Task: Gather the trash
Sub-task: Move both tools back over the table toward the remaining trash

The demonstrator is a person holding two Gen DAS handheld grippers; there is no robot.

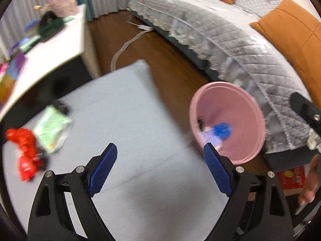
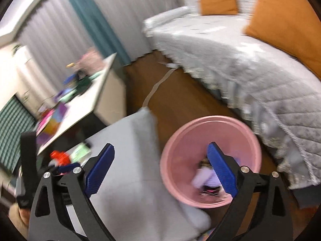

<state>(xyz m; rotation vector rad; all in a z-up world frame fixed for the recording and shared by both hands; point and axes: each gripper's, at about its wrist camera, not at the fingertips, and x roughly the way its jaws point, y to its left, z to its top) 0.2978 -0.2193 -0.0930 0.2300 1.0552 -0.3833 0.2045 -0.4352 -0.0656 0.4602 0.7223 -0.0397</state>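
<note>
A pink bin [image 1: 240, 120] stands on the floor beside the grey table [image 1: 130, 120], with a blue-capped purple item [image 1: 219, 132] and other trash inside. A red wrapper [image 1: 26, 150] and a pale green packet [image 1: 52, 128] lie on the table's left. My left gripper [image 1: 160, 150] is open and empty above the table. My right gripper [image 2: 160, 152] is open and empty, hovering over the table edge and the bin [image 2: 180, 150]; purple trash [image 2: 204, 177] lies in the bin. The red wrapper [image 2: 59, 156] and the green packet [image 2: 80, 150] show at left. Both views are blurred.
A sofa with a grey quilted cover [image 1: 230, 40] and orange cushions [image 1: 291, 40] runs along the right. A white cabinet [image 1: 50, 50] with cluttered items stands at left. A wooden floor [image 1: 160, 60] with a white cable lies between. A red box [image 1: 291, 176] sits near the bin.
</note>
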